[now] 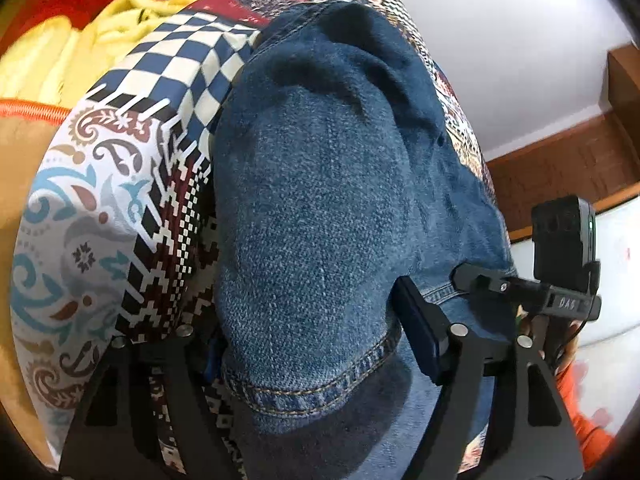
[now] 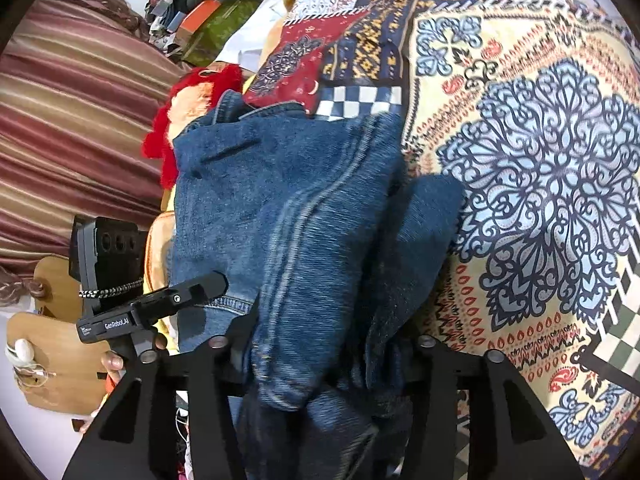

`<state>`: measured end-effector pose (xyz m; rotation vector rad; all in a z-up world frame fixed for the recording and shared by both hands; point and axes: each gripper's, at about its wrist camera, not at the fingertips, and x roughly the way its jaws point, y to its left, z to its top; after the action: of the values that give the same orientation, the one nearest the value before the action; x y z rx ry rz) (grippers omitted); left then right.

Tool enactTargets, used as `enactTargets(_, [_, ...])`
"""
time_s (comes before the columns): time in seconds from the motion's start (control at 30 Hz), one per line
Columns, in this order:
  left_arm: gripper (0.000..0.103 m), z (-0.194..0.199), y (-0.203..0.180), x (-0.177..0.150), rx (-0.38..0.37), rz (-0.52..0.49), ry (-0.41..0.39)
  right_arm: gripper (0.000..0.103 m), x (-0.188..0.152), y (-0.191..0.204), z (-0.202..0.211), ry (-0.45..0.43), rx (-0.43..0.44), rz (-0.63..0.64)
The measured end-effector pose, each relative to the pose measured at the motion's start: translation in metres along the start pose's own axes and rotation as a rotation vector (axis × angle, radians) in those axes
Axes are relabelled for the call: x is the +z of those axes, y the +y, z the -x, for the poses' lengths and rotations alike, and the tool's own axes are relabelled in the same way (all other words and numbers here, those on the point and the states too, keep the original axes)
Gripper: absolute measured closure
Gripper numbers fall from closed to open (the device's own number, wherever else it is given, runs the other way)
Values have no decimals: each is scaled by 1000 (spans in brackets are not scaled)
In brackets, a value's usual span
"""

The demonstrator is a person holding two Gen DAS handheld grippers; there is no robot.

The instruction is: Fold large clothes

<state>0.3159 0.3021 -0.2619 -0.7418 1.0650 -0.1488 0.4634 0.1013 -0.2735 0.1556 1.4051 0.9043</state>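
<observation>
Both tongs, left (image 1: 308,344) and right (image 2: 320,364), tilt steeply down, parted around bunched denim jeans (image 1: 320,200) over the patterned bedspread (image 2: 540,160).

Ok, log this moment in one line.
stage: folding jeans | surface: patterned bedspread | left hand-held gripper: denim between jaws | right hand-held gripper: same

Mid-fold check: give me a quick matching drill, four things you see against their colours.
Things:
1. jeans
2. plush toy
3. curtain
4. cloth left of the checkered patch in the left wrist view

Colours:
A. yellow
B. red and peach
C. blue denim
D. maroon and tan stripes

Pairs: 1-C, 2-B, 3-D, 4-A
</observation>
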Motion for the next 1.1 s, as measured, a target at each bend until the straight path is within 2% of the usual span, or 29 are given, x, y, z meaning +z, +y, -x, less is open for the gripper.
enactTargets(0.03, [28, 2, -3, -3, 9, -7, -3, 45, -1, -3, 0, -1, -7, -3])
enactTargets(0.17, [26, 20, -23, -14, 121, -43, -46, 44, -6, 0, 11, -13, -56, 13])
enactTargets(0.33, [26, 60, -52, -33, 272, -165, -142, 43, -25, 41, 53, -115, -219, 180])
enactTargets(0.4, [25, 73, -64, -48, 291, -203, -171, 43, -35, 59, 69, -167, -247, 240])
enactTargets(0.5, [23, 74, -73, -67, 296, -224, -173, 41, -54, 75, 83, -202, -246, 303])
enactTargets(0.53, [22, 69, -73, -70, 306, -228, -168, 38, -60, 76, 84, -200, -249, 312])
enactTargets(0.67, [22, 48, -68, -94, 363, -233, -120, 38, -80, 77, 62, -142, -283, 325])
enactTargets(0.77, [22, 41, -64, -114, 398, -215, -104, 38, -97, 66, 52, -98, -339, 313])
enactTargets(0.87, [22, 52, -64, -132, 407, -191, -119, 38, -113, 55, 61, -93, -317, 287])
enactTargets(0.93, [22, 62, -66, -142, 439, -185, -130, 38, -122, 51, 73, -105, -323, 275])
enactTargets(1.0, [22, 75, -74, -150, 480, -195, -158, 38, -131, 52, 88, -132, -333, 272])
enactTargets(1.1, [22, 95, -91, -152, 489, -208, -225, 38, -144, 62, 117, -194, -316, 282])
